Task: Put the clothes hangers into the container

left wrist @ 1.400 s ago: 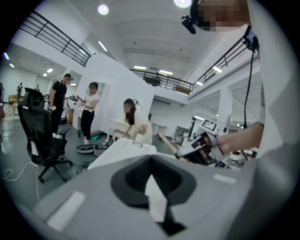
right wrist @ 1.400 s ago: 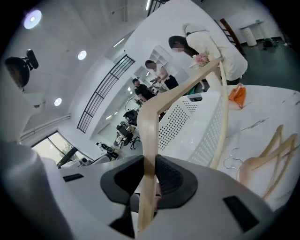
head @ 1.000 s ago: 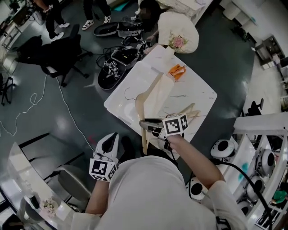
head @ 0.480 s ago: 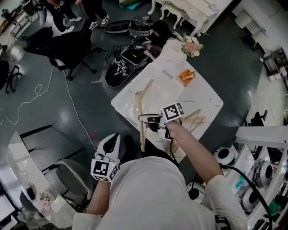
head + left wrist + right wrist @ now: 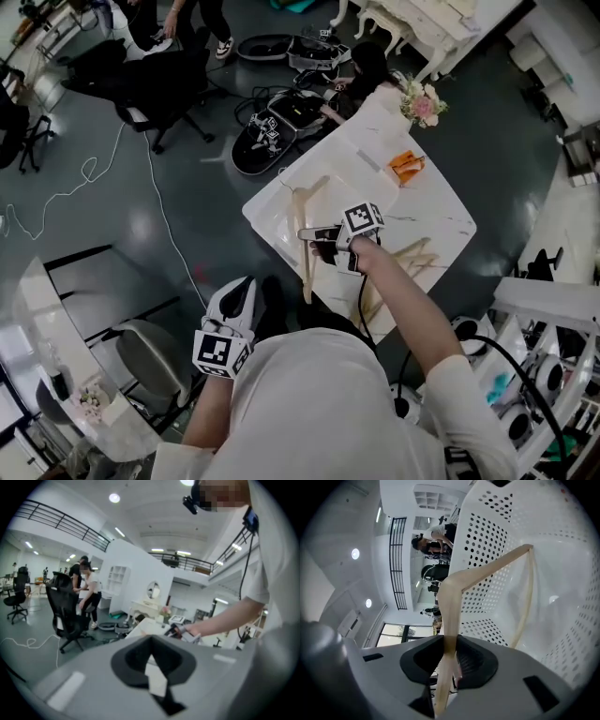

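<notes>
Dark grey floor surrounds a square white marble-look table (image 5: pixel 441 220) that carries a white perforated plastic container (image 5: pixel 272 220) on its left part. The right claw (image 5: pixel 307 234) is clamped on one arm of a pale wooden clothes hanger (image 5: pixel 306 267), and in the right gripper view the rest of the hanger reaches in among the container's dotted walls. More pale wooden hangers (image 5: pixel 403 258) lie on the table just right of that hand. A small orange object (image 5: pixel 406 166) sits further back. The left claw (image 5: pixel 242 292) hangs by the person's hip, jaws together and empty.
</notes>
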